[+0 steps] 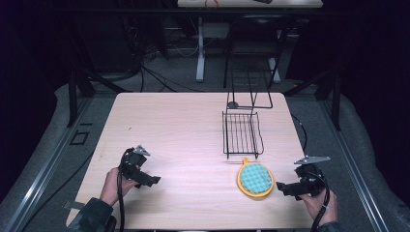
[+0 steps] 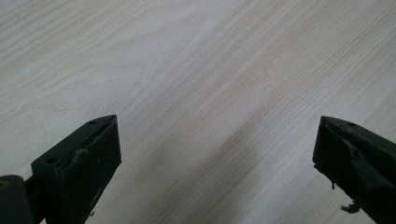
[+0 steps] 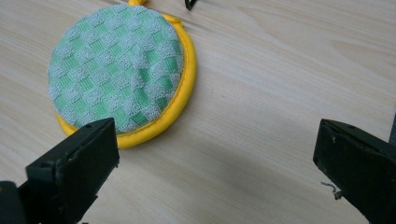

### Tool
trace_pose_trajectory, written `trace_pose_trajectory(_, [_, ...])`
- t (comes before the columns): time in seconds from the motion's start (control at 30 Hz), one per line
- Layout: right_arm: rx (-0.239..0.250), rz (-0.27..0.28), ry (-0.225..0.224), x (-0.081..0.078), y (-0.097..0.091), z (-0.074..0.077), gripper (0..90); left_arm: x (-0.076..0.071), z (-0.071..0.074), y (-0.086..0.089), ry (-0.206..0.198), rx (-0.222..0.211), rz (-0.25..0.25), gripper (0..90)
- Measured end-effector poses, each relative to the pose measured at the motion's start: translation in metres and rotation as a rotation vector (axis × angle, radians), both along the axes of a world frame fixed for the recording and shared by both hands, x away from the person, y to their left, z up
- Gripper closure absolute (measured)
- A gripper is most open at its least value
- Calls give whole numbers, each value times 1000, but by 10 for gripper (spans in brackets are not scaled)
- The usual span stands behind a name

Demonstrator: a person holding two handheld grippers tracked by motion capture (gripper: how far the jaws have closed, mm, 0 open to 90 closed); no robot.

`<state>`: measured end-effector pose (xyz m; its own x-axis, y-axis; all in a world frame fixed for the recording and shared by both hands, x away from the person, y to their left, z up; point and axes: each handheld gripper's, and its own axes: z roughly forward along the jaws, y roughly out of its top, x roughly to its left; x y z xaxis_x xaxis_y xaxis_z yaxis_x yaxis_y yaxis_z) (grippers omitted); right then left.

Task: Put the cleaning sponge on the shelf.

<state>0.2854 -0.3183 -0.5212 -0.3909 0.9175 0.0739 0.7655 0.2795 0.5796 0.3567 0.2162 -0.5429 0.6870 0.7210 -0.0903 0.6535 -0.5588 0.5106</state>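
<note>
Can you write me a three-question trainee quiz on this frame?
1. True or false: the right gripper is shut on the round pad.
2. Which lies nearer the wire rack: the pad or the left gripper?
3. What is between the left gripper's jaws in the left gripper view?

Key:
1. False; its jaws stand open beside the pad, not touching it.
2. The pad, just in front of the rack.
3. Nothing but bare table.

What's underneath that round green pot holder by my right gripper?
The pot holder lies flat on the wooden table, its yellow rim touching the wood all round. Anything beneath it is covered by the pad. The right gripper stands open beside it, touching nothing.
</note>
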Motion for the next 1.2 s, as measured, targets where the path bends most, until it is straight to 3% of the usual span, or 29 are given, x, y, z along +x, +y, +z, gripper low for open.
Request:
trace_pose_trajectory(0.4, [10,35,30,3,5,-5,0,0,-1,-4,8,10,-5,13])
trace_pose_trajectory(0.6, [13,61,18,6,8,-4,0,-2,-1,-3,4,7,2,9])
trace_pose_trajectory(0.83, [9,140,8,13,36,-1,0,-5,-1,0,6,-1,-3,7])
trace_pose_trajectory(1.0, [-5,159,14,19,44,-4,20,-3,-2,-2,15,8,-17,6])
trace_pose_trajectory(1.2, [-5,192,13,23,57,-5,128,-5,-2,-5,10,16,-23,4])
